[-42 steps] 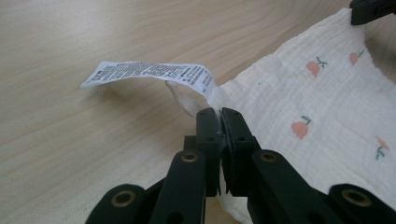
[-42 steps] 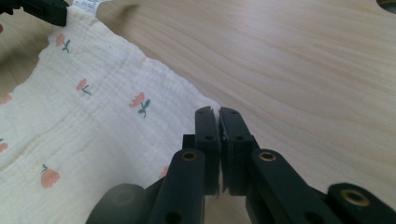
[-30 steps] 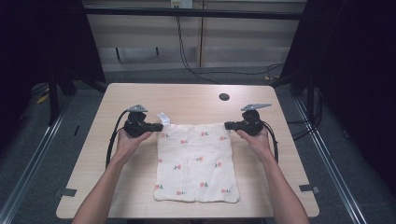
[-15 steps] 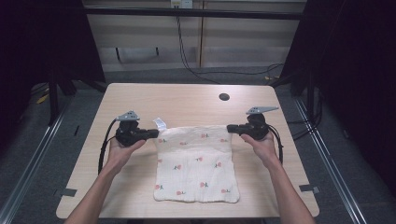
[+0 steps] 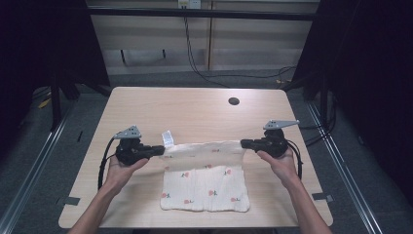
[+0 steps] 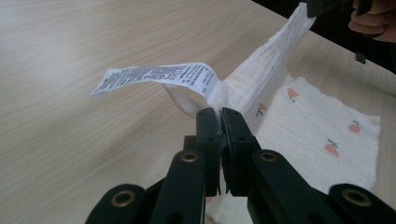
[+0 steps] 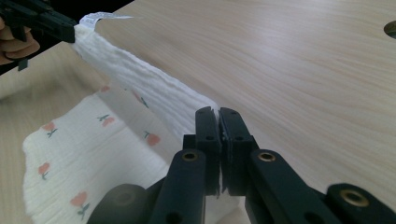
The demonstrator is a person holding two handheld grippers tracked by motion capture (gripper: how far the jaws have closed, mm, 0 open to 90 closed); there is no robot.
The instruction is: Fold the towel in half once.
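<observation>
White cloth (image 5: 204, 178) printed with small red fruit lies on a pale wooden surface (image 5: 195, 112), close to its near edge and about midway between the left and right edges. A person holds a claw in each hand. The left claw (image 5: 158, 149) is pressed together on the cloth's far left corner, just beside a white care label (image 5: 167, 138) that sticks up there. The right claw (image 5: 245, 143) is pressed together on the far right corner.

Compared with a second ago, both hands have drawn back toward the near edge and risen a little. The far edge of the cloth, which lay flat then, now hangs off the surface as a taut band between the two claws, while the near half rests flat. In the left claw's view the lifted edge (image 6: 261, 70) runs up toward the other claw; the right claw's view shows the same band (image 7: 140, 79) from the opposite end.

This looks like the start of a fold: the far edge is being carried over toward the near edge.
</observation>
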